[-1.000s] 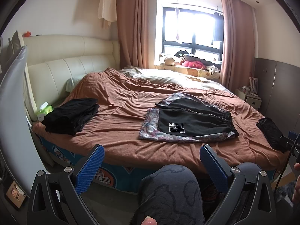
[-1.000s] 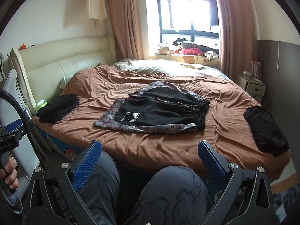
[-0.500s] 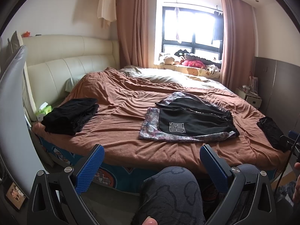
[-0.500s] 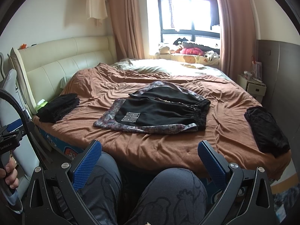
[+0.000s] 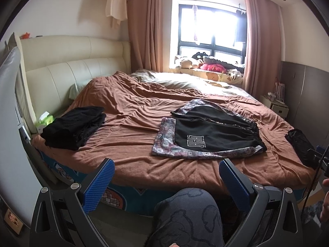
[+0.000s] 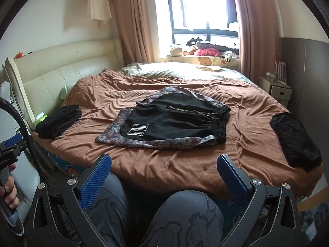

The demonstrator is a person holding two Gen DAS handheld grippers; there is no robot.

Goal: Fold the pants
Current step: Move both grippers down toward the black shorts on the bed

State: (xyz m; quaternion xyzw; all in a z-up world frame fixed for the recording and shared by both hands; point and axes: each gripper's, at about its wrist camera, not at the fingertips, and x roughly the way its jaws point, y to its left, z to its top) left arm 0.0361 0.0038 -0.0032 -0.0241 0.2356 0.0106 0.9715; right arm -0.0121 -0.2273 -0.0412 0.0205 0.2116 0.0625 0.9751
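While both tools hang low over the person's patterned knees (image 6: pixel 185 216), the left gripper (image 5: pixel 166 177) and right gripper (image 6: pixel 164 170) each hold their blue pads spread wide, pinching nothing. Ahead of them, past the bed's near edge, black shorts (image 6: pixel 164 123) with paisley trim lie flat on the brown blanket (image 6: pixel 185 164). Folded black garments flank them: one stack (image 5: pixel 74 127) far left, another (image 6: pixel 296 138) far right. Beyond stands the window (image 6: pixel 205 16).

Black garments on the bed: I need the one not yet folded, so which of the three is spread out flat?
The middle one, the black shorts with patterned trim and a white logo. The dark bundles at the left and right are already folded compact.
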